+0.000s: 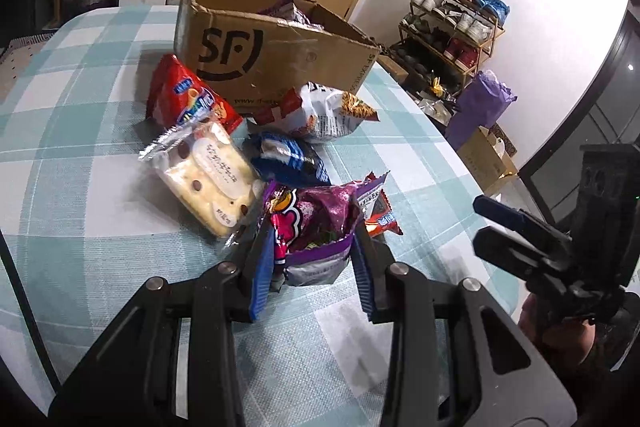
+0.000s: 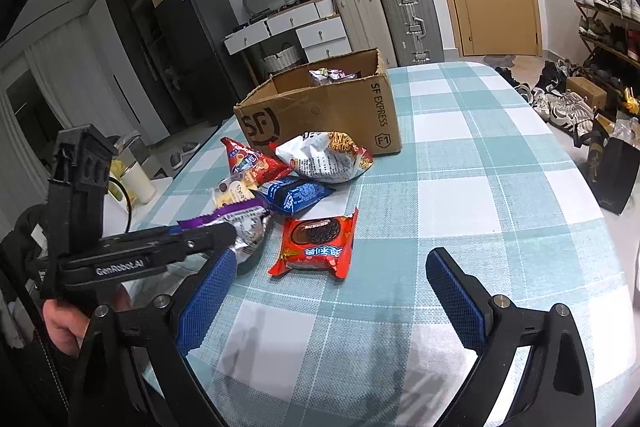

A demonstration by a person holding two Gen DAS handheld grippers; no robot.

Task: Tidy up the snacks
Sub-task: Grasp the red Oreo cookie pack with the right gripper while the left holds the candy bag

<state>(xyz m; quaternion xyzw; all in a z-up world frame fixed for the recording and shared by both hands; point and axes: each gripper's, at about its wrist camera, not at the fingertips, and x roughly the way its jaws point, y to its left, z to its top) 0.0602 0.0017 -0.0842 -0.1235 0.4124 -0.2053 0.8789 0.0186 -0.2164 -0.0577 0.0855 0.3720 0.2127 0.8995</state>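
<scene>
My left gripper [image 1: 312, 247] is shut on a purple snack bag [image 1: 316, 223], near the table's front; it also shows in the right wrist view [image 2: 244, 227]. My right gripper [image 2: 332, 287] is open and empty above the cloth, just short of a red cookie packet [image 2: 316, 243]. Behind lie a blue packet [image 1: 288, 159], a clear-wrapped cream cake [image 1: 204, 175], a red bag [image 1: 188, 99] and a white noodle bag [image 1: 320, 111]. An open SF cardboard box [image 1: 272, 51] stands behind them with snack bags inside.
The table has a teal-and-white checked cloth [image 2: 480, 167]. Suitcases [image 2: 408, 19], white drawers and a door are behind it. A shoe rack [image 1: 452, 27] and boxes stand on the floor to the right.
</scene>
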